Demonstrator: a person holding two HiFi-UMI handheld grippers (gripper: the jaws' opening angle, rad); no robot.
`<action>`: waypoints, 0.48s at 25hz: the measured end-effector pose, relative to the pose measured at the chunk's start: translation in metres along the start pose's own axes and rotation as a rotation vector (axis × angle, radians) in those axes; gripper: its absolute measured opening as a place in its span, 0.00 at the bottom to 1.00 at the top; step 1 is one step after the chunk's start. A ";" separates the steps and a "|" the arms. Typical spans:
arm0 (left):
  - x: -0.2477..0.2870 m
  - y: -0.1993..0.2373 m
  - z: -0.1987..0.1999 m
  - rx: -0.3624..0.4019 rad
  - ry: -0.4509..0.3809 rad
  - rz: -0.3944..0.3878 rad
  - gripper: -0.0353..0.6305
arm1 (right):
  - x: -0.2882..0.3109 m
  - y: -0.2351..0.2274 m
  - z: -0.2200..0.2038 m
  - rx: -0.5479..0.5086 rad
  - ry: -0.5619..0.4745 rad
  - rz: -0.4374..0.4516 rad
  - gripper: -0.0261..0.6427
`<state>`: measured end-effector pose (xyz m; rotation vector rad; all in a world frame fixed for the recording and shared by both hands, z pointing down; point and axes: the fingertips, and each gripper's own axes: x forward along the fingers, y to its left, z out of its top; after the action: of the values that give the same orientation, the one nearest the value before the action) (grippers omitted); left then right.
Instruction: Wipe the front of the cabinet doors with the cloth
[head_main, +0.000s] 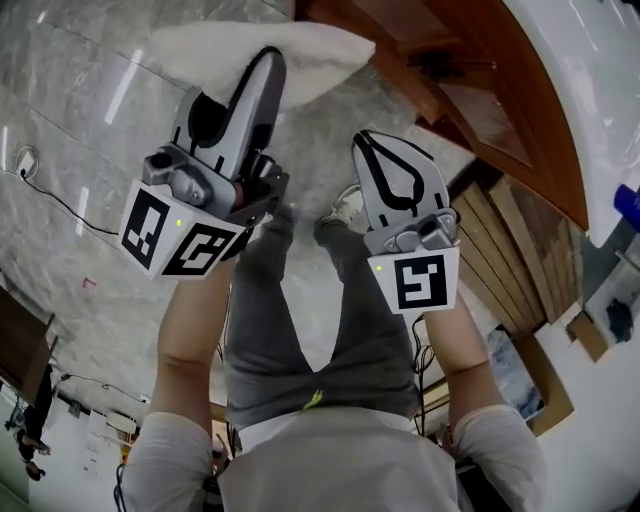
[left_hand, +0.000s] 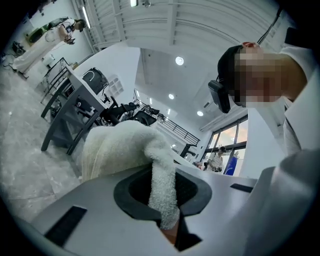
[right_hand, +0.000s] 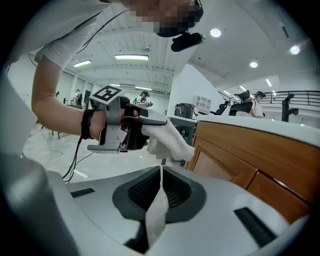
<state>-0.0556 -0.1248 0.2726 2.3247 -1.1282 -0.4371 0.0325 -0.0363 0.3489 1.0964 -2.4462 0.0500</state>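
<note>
The wooden cabinet (head_main: 500, 110) is warm brown, with framed panel doors under a white top. Left of it spreads a glossy grey marble floor (head_main: 80, 170). A fluffy white terry cloth (head_main: 230, 45) hangs bunched left of the cabinet. The left gripper (head_main: 268, 62) has its jaws clamped on it, stretched forward on a bare forearm. Nearer the cabinet, the right gripper (head_main: 366, 148) points forward, jaws pressed together and holding nothing.

One left gripper (head_main: 268, 58), one right gripper (head_main: 374, 142), one cloth (head_main: 322, 55), one cabinet (head_main: 500, 110).
</note>
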 end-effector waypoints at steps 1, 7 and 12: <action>0.003 0.006 -0.003 0.009 -0.006 -0.004 0.14 | 0.006 0.000 -0.005 0.005 -0.012 -0.008 0.10; 0.022 0.042 -0.025 0.048 -0.032 -0.019 0.14 | 0.037 -0.010 -0.036 0.025 -0.062 -0.052 0.10; 0.039 0.060 -0.032 0.096 -0.062 -0.040 0.14 | 0.054 -0.023 -0.056 0.023 -0.104 -0.084 0.10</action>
<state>-0.0546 -0.1778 0.3307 2.4356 -1.1568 -0.4831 0.0401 -0.0779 0.4184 1.2403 -2.4930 -0.0051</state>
